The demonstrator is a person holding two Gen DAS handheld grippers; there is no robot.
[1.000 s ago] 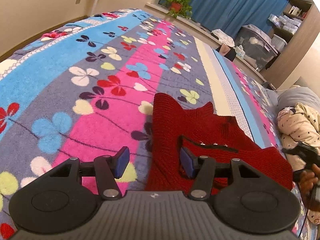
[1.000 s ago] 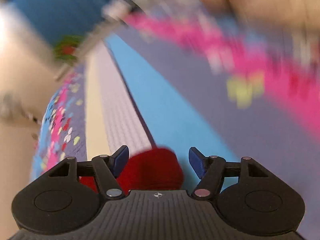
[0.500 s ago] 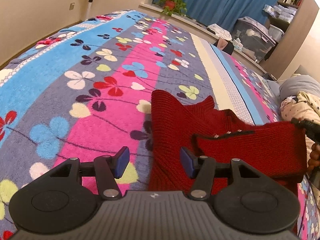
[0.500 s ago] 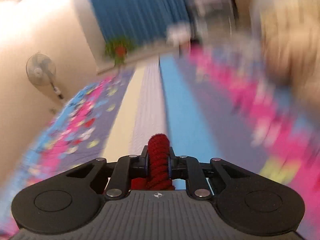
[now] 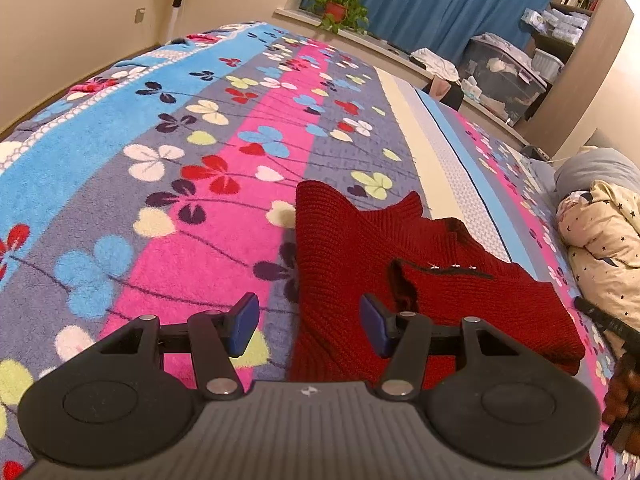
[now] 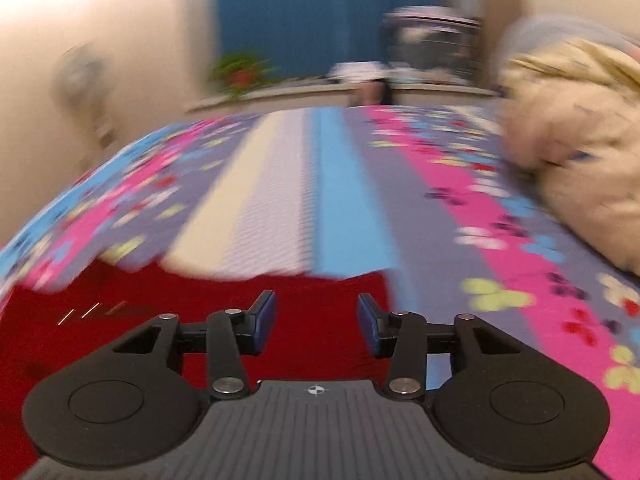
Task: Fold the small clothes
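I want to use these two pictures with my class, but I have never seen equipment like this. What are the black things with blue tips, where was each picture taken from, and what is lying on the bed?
Each black device is a hand-held gripper that a person carries, one per hand, with a wide-angle camera looking out along its two blue-tipped fingers. One picture comes from the left hand-held gripper, the other, blurred, from the right hand-held gripper. Both are open and hold nothing. On the flowered blanket lies a red knitted garment, partly folded over itself. A cream star-patterned bundle lies to the right.
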